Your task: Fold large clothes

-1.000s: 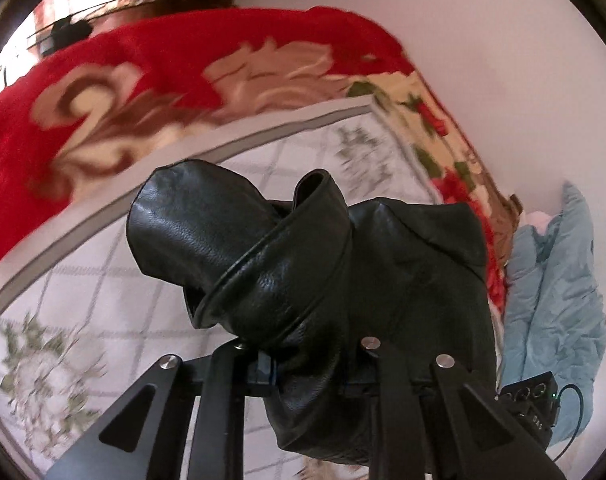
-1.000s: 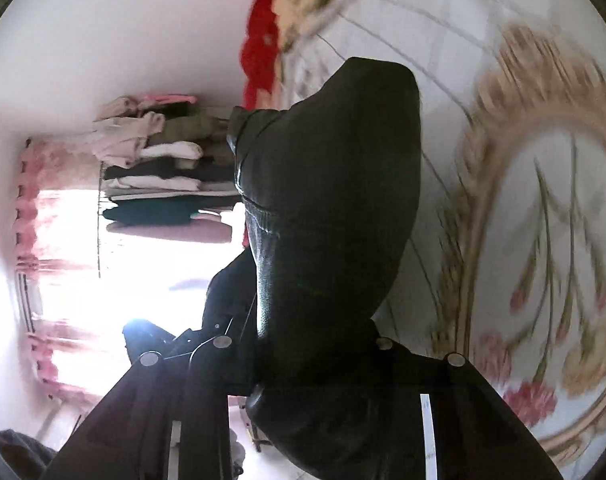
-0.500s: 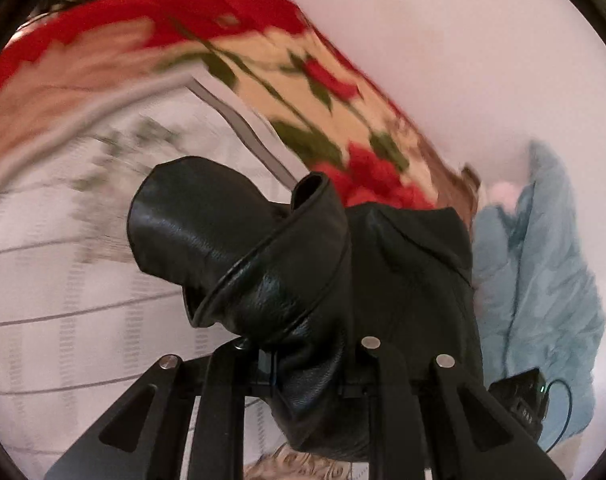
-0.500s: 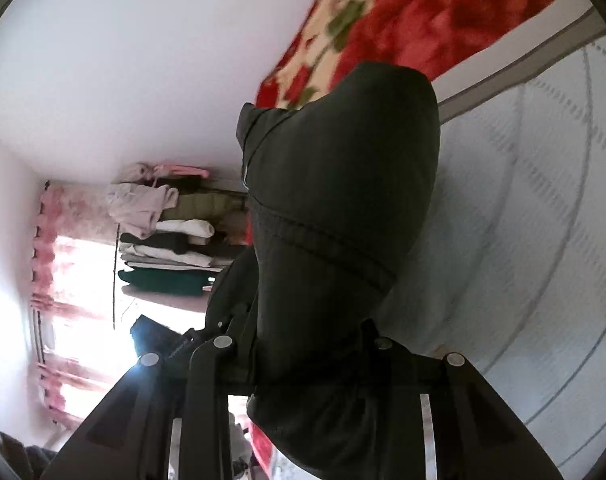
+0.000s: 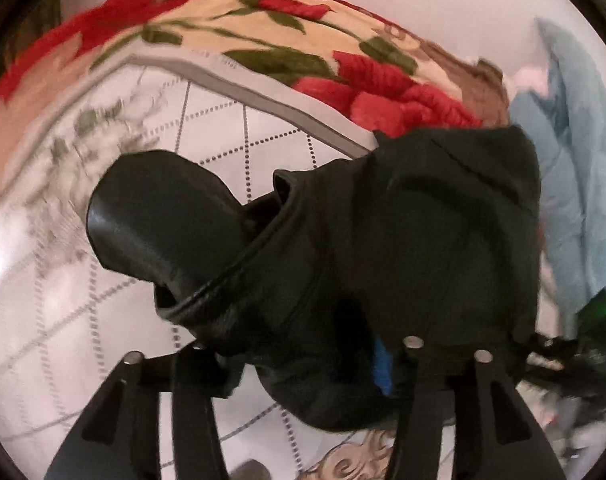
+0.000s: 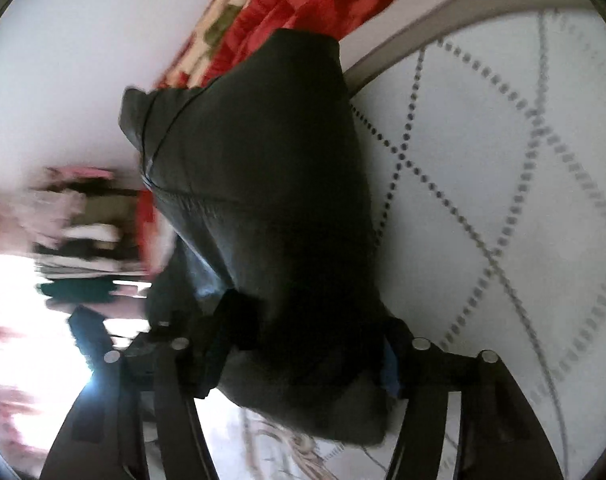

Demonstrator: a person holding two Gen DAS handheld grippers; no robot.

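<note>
Black jacket (image 5: pixel 383 240) bunched between both my tools, left tool (image 5: pixel 303 364) and right tool (image 6: pixel 299 354), jaws just opening, over the bed (image 5: pixel 263 128).

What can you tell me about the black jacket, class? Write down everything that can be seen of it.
The black jacket looks like smooth, slightly shiny leather with stitched seams and a rolled, piped edge. It is bunched, not flat, with a rounded lobe bulging to one side. It sits over the white quilted bedspread, near the red floral blanket. It lies between the fingers of the left claw and of the right claw, whose jaws have just been opening; whether the pads touch it is hidden.
</note>
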